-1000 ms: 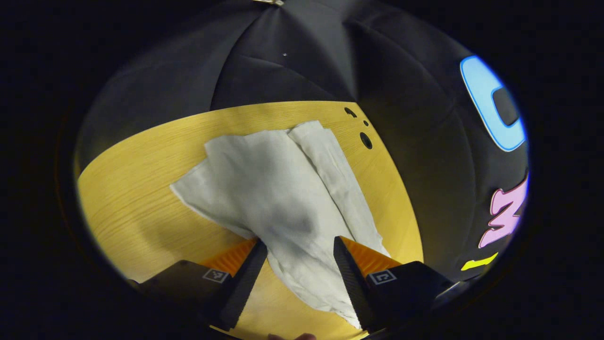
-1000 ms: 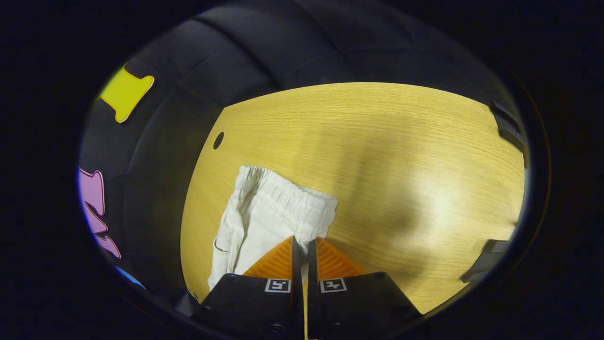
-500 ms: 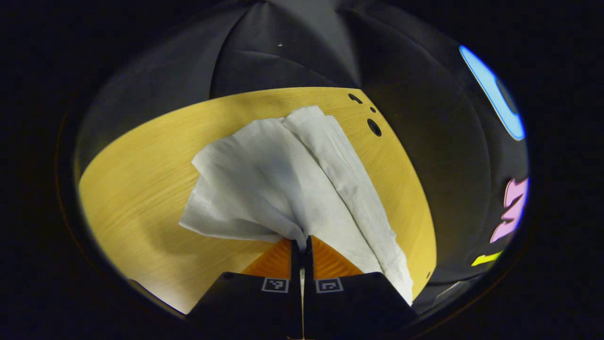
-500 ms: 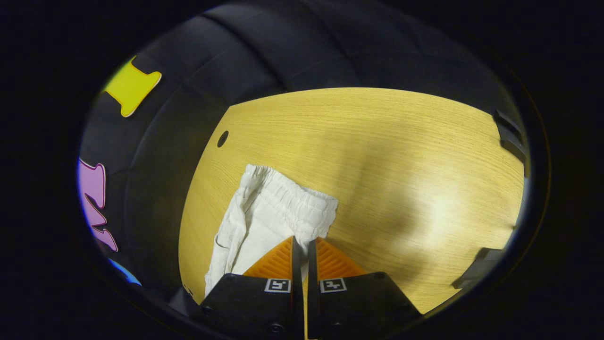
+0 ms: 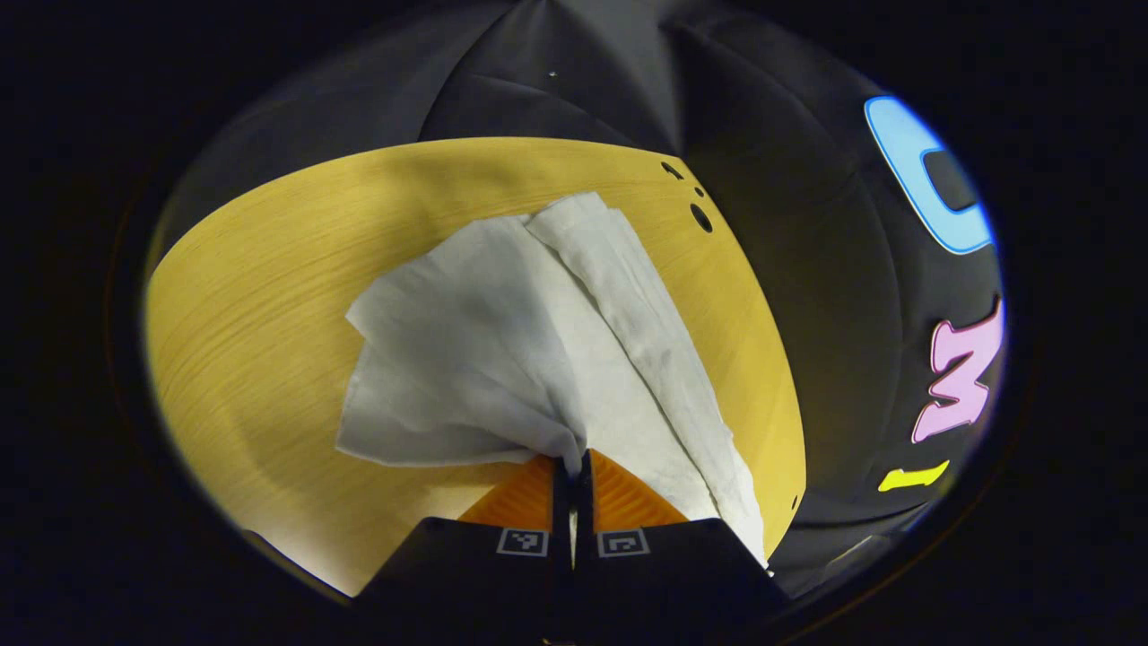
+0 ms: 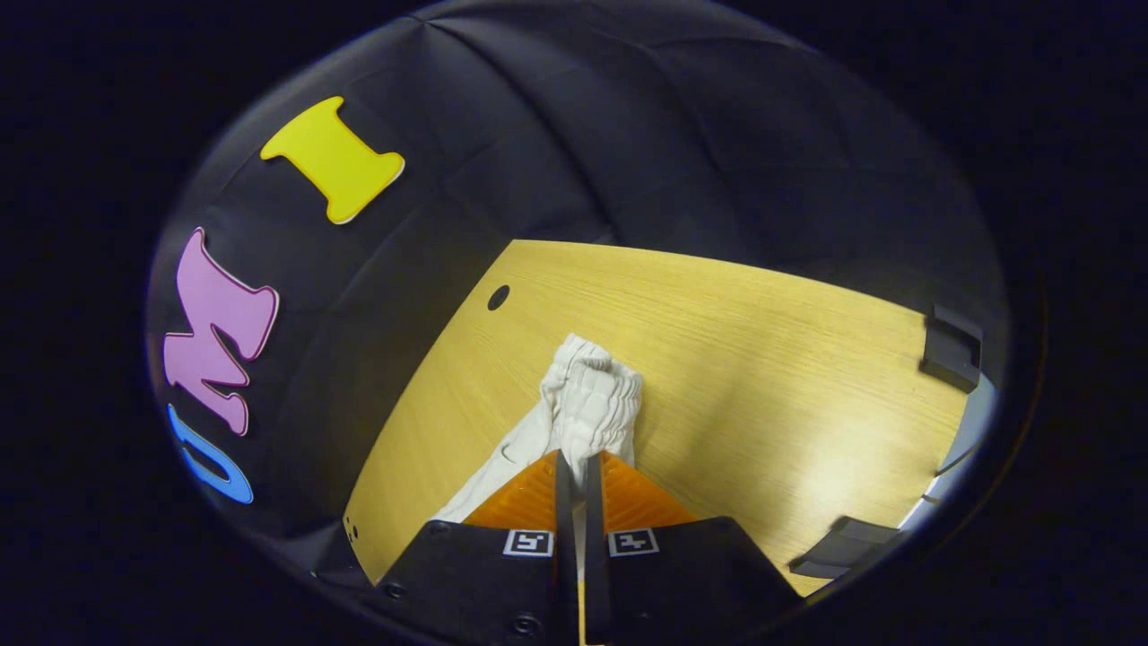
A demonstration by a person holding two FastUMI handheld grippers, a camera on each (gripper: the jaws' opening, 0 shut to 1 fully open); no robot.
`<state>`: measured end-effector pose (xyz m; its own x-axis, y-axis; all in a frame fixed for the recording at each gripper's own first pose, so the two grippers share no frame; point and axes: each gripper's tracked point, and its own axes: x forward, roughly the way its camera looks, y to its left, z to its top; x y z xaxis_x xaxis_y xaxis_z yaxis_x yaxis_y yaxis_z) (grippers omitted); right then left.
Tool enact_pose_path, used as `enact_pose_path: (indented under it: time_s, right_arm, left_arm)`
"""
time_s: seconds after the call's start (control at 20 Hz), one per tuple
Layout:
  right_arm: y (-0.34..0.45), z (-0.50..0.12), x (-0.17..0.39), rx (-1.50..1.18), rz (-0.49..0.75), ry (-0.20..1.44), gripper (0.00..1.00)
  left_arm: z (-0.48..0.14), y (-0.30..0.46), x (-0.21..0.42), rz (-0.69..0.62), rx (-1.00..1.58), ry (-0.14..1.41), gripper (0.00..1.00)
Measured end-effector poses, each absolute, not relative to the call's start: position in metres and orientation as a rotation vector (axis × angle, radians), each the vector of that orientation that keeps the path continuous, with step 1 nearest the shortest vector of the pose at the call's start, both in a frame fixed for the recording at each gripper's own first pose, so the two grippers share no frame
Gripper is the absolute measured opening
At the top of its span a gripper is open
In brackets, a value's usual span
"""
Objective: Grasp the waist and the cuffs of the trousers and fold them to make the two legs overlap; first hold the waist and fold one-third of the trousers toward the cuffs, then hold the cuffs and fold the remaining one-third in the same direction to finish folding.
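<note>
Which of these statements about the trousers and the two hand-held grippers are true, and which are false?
1. The left hand-held gripper is shut on the trousers. True.
2. The right hand-held gripper is wide open. False: its fingers are closed on the gathered waistband.
3. The trousers are black. False: they are white.
4. The table has a light wooden top. True.
5. Both trouser legs lie flat and overlapped. False: the cloth is bunched.

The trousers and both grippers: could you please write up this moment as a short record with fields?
garment: white trousers, partly bunched on the wooden table
left gripper: shut on a leg edge, cloth fanning away from it
right gripper: shut on the elastic waist, gathered upward
legs: not yet overlapped flat
stage: first fold under way
</note>
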<state>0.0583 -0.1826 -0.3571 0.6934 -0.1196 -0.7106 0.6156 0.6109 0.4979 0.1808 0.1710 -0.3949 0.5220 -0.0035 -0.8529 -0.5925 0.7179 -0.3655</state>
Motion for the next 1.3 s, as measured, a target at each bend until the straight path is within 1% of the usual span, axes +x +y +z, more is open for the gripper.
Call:
enact_pose_path:
  time_s: [0.15, 0.35, 0.5, 0.7, 0.85, 1.0, 1.15, 1.3]
  right_arm:
    - [-0.176, -0.334, 0.055, 0.768, -0.411, 0.644, 0.07]
    - [-0.14, -0.289, 0.059, 0.683, -0.304, 0.604, 0.07]
    - [-0.088, -0.256, 0.071, 0.568, -0.162, 0.589, 0.07]
    - [-0.016, -0.235, 0.082, 0.463, 0.0, 0.594, 0.07]
    - [0.037, -0.238, 0.087, 0.418, 0.101, 0.621, 0.07]
    - [0.089, -0.255, 0.079, 0.381, 0.187, 0.672, 0.07]
    - [0.152, -0.301, 0.068, 0.267, 0.292, 0.777, 0.07]
    - [0.184, -0.329, 0.054, 0.181, 0.344, 0.846, 0.07]
  left_arm:
    - [-0.394, 0.169, 0.182, 0.368, -0.688, 0.99, 0.06]
    - [-0.394, 0.168, 0.184, 0.339, -0.67, 1.01, 0.06]
    - [-0.395, 0.167, 0.185, 0.316, -0.657, 1.026, 0.06]
    - [-0.394, 0.167, 0.186, 0.305, -0.663, 1.026, 0.06]
    - [-0.395, 0.167, 0.186, 0.297, -0.673, 1.025, 0.06]
    - [-0.394, 0.167, 0.187, 0.292, -0.678, 1.025, 0.06]
    - [-0.394, 0.168, 0.187, 0.281, -0.692, 1.025, 0.06]
    - [-0.394, 0.168, 0.188, 0.27, -0.699, 1.027, 0.06]
